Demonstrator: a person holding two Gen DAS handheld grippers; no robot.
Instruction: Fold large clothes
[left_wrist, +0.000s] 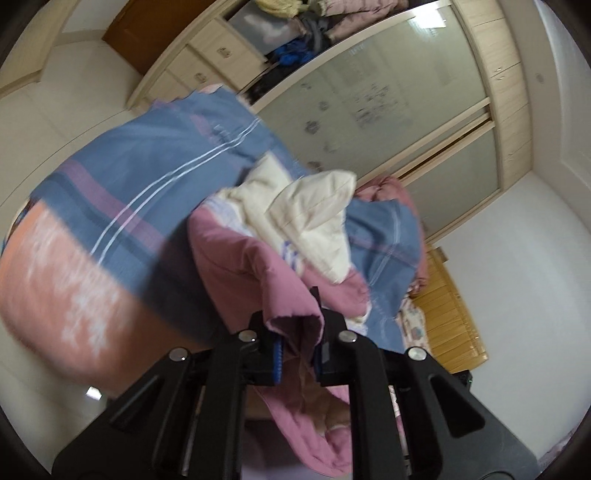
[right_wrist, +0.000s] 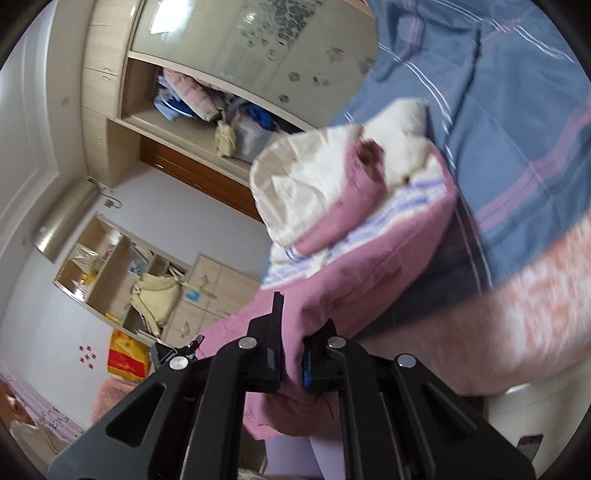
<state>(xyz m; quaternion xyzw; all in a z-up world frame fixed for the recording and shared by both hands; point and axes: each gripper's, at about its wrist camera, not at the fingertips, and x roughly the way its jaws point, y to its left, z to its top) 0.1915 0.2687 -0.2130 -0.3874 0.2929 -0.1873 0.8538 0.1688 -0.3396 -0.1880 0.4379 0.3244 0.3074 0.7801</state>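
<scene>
- Two wrist views, both tilted, both blurred in places by motion.
- Wardrobe (left_wrist: 388, 103) with frosted sliding doors across the far wall; open shelf stuffed with bundled clothes (left_wrist: 306, 40). Same wardrobe (right_wrist: 229, 48) at upper left in the right wrist view.
- Blue bedding (left_wrist: 155, 177) with pink and white stripes, bulging across the left and middle of the left wrist view; orange-pink patterned part below it, smeared. Same blue bedding (right_wrist: 498, 122) filling the upper right of the right wrist view.
- Pink garment (left_wrist: 240, 266) with cream lining (left_wrist: 314, 218), lifted in the air in front of the bedding, bunched and hanging between both tools. In the right wrist view, pink garment (right_wrist: 354, 280) draped down to the gripper, cream lining (right_wrist: 306, 184) folded over on top, white band with purple stripes between the two.
- Wooden headboard (left_wrist: 450, 317) at right, behind the cloth, low against the white wall.
- Open wall shelves (right_wrist: 122, 273) at left in the right wrist view, cream bag hanging in front; red-and-yellow bag (right_wrist: 127, 356) below.
- Left gripper (left_wrist: 298, 350): clenched on a pink edge of the garment, cloth folded over and pinched between the pads, more hanging below.
- Right gripper (right_wrist: 293, 363): clamped on another pink fold of the garment, fabric squeezed between the two fingers.
</scene>
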